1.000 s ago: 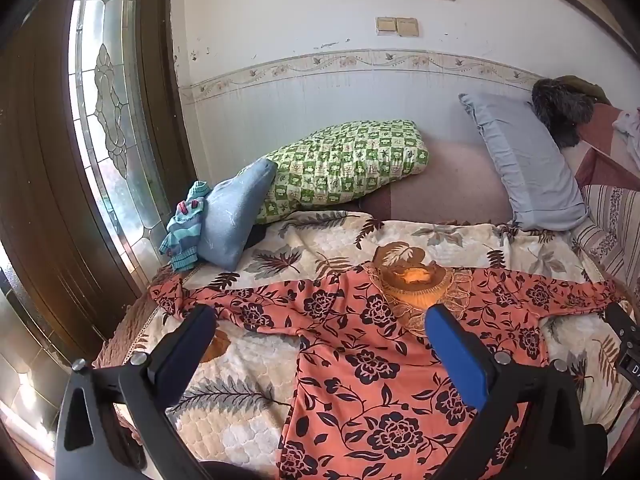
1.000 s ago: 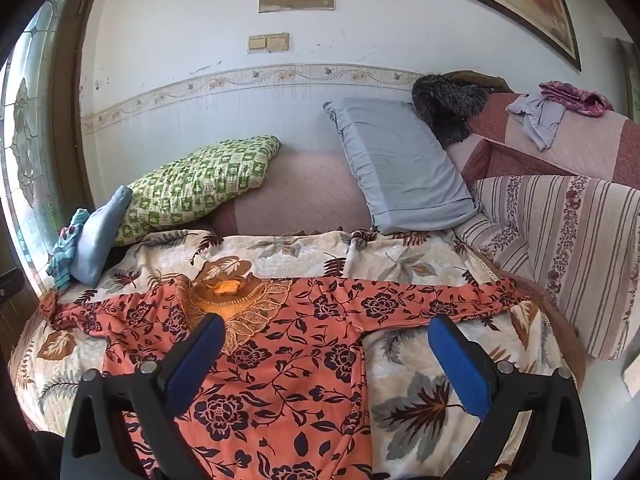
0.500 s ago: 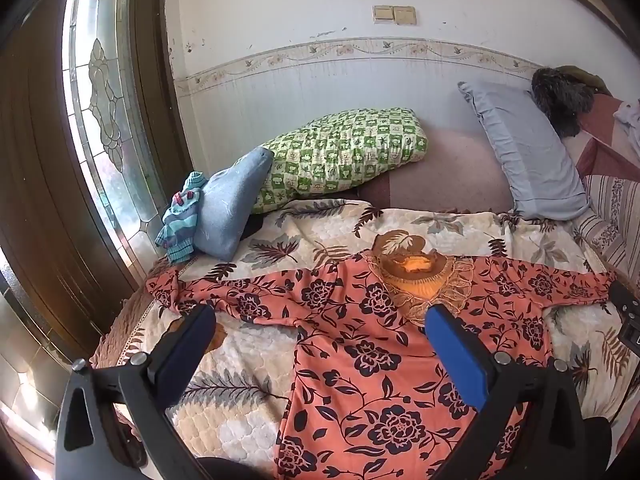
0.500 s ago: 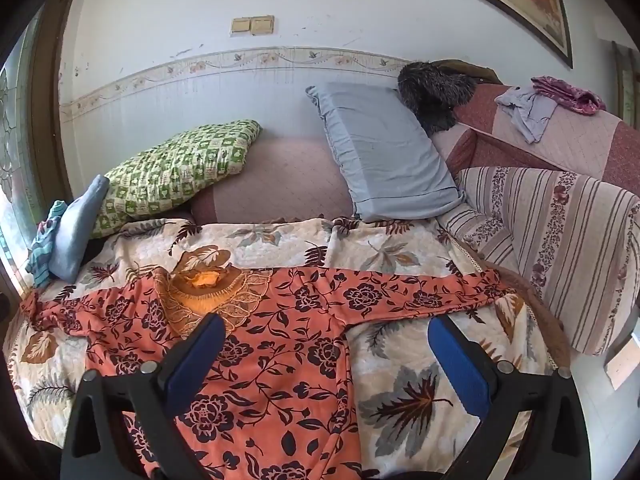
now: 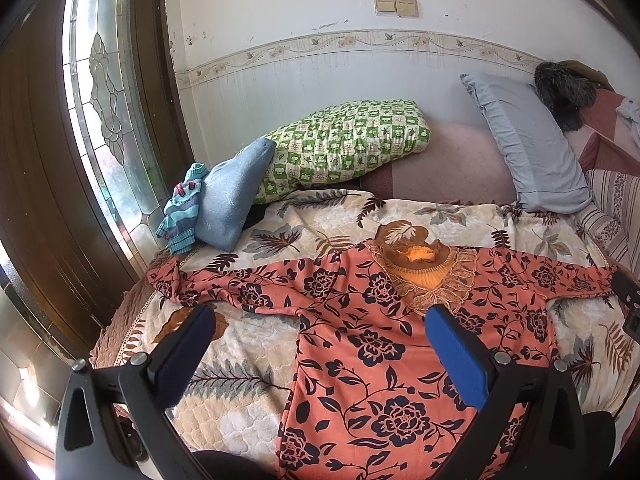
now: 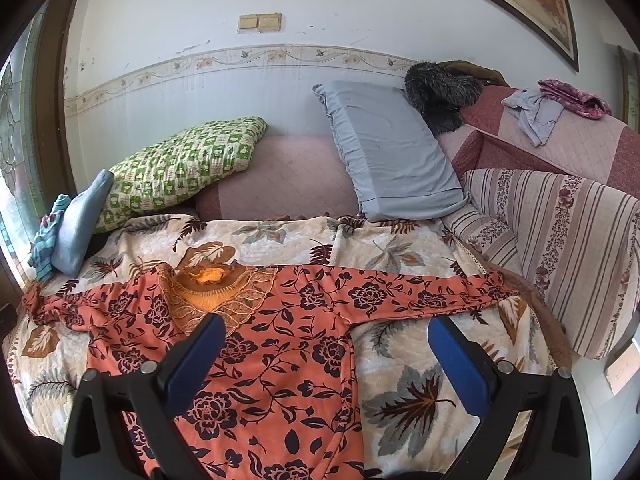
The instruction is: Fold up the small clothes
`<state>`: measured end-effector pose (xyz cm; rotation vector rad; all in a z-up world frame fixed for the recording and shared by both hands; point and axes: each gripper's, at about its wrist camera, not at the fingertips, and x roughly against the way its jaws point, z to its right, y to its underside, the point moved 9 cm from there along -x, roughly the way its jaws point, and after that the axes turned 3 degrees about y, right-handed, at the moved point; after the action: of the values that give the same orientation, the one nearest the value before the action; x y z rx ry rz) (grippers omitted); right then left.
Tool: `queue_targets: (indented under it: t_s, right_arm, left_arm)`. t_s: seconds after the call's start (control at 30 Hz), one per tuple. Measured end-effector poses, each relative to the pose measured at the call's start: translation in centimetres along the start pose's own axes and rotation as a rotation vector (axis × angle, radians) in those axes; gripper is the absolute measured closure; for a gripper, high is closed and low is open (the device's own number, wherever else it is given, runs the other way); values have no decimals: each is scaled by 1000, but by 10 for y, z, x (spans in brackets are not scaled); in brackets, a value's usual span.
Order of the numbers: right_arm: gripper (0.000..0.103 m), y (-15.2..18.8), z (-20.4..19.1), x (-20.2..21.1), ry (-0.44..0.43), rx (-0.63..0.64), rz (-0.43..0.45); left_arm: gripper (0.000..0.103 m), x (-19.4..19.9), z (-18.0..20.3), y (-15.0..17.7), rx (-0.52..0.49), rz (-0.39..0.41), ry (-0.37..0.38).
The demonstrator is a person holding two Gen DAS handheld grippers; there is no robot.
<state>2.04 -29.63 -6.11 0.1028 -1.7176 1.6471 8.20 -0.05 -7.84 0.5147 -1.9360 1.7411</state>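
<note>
An orange dress with dark flowers lies flat on the bed, sleeves spread to both sides, its lace collar toward the wall. It also shows in the right wrist view. My left gripper is open and empty, held above the dress's left side and left sleeve. My right gripper is open and empty, held above the dress's right side below the right sleeve.
A leaf-print bedspread covers the bed. A green checked pillow, a blue cushion, a striped knit garment and a grey pillow lie by the wall. A striped sofa arm stands at right, a glass door at left.
Both grippers have tilted down and drawn slightly nearer the bed, so the dress sits higher and fuller in both views. The dress has not moved.
</note>
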Motion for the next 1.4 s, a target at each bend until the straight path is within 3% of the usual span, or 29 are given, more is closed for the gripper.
queue_targets:
  t_s: [0.5,1.4]
  right_arm:
    - [1,-2,-1,10,-4,8,13]
    - [1,-1,-31,-6,-36,59,-4]
  left_arm:
    - [0,8,-2,-1,-1,17,-8]
    - [0,-16,-26,8,21,-21,-51]
